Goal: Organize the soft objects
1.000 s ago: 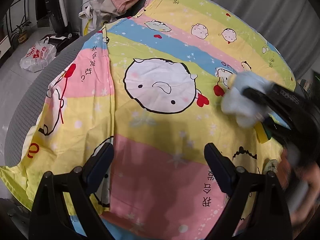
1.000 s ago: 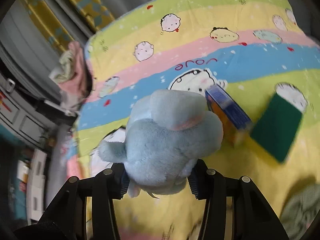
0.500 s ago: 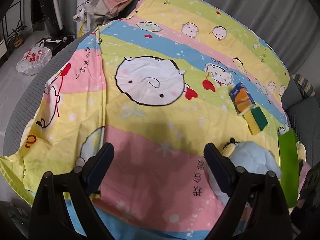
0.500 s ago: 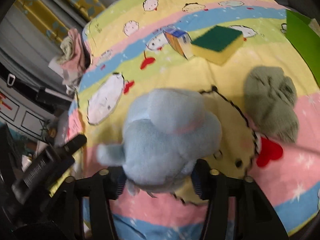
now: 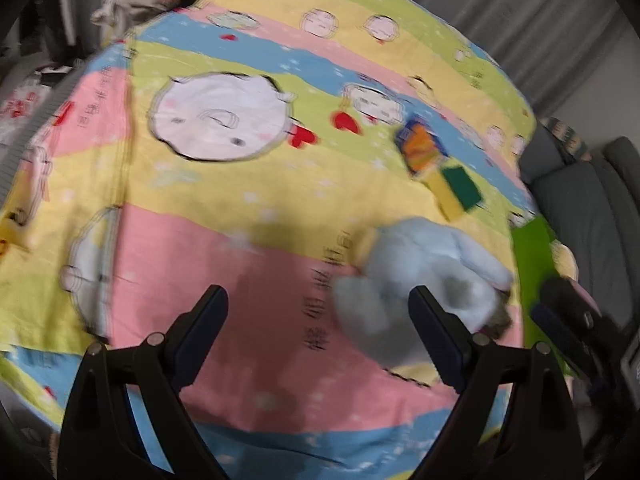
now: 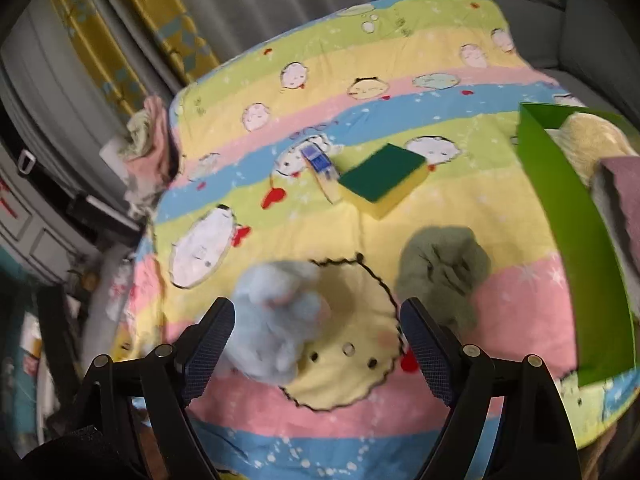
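A light blue plush toy (image 6: 276, 320) lies on the cartoon bedsheet (image 6: 400, 92), blurred, just past my right gripper (image 6: 316, 340). Its jaws are opening; the toy sits by the left finger and the right pad is well clear of it. A grey-green soft bundle (image 6: 440, 268) rests further right. The green box (image 6: 568, 220) at the right edge holds a cream plush (image 6: 592, 136) and a mauve cloth (image 6: 620, 184). My left gripper (image 5: 318, 332) hangs open over the pink stripe, with the blue toy (image 5: 420, 280) by its right finger.
A green-and-yellow sponge (image 6: 380, 180) and a small blue-and-orange carton (image 6: 320, 168) lie mid-bed. Crumpled clothes (image 6: 148, 144) are piled at the far left corner. Grey curtains hang behind, and a grey cushion (image 5: 600, 216) flanks the bed on the right.
The right gripper carried the blue toy back across the bed and spread its jaws; the toy now lies on the sheet. The left gripper swung right, bringing the toy and sponge into view.
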The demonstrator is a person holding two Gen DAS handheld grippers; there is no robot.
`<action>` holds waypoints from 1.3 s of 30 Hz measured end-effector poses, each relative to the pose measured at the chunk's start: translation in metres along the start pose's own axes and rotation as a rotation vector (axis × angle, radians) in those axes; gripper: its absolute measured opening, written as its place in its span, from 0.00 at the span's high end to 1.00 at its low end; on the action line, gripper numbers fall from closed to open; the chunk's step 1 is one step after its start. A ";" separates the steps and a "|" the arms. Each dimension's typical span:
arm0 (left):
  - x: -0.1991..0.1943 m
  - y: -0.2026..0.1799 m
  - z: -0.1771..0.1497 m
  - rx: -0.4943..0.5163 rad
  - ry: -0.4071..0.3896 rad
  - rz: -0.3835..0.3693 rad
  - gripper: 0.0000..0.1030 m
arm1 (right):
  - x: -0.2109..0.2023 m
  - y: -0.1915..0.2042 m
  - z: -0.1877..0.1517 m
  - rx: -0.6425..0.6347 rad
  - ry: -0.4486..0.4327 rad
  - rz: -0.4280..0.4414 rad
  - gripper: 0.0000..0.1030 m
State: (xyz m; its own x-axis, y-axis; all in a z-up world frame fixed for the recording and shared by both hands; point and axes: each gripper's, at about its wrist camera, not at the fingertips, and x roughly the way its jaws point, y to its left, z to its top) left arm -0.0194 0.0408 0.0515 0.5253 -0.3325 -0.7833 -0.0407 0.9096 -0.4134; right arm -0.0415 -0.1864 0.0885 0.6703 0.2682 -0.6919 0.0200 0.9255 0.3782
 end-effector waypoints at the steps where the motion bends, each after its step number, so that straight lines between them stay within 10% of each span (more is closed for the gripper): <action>1: 0.002 -0.004 -0.002 0.008 0.009 -0.023 0.12 | 0.003 -0.002 0.006 0.001 0.015 0.023 0.17; 15: 0.018 -0.039 -0.013 0.132 0.012 -0.144 0.25 | 0.084 0.002 0.011 -0.044 0.261 0.136 0.17; 22: 0.013 -0.056 -0.014 0.209 -0.024 -0.215 0.63 | 0.087 -0.007 0.008 -0.040 0.250 0.207 0.26; 24: 0.009 -0.065 -0.018 0.251 -0.045 -0.212 0.66 | 0.084 -0.009 0.008 -0.024 0.236 0.229 0.44; 39: -0.003 -0.111 -0.027 0.383 -0.110 -0.241 0.67 | 0.041 -0.036 0.016 0.046 0.129 0.286 0.56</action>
State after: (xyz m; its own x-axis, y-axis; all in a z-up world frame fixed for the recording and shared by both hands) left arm -0.0397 -0.0664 0.0869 0.5693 -0.5359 -0.6236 0.3991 0.8432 -0.3602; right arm -0.0026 -0.2130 0.0563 0.5539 0.5507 -0.6244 -0.1205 0.7951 0.5944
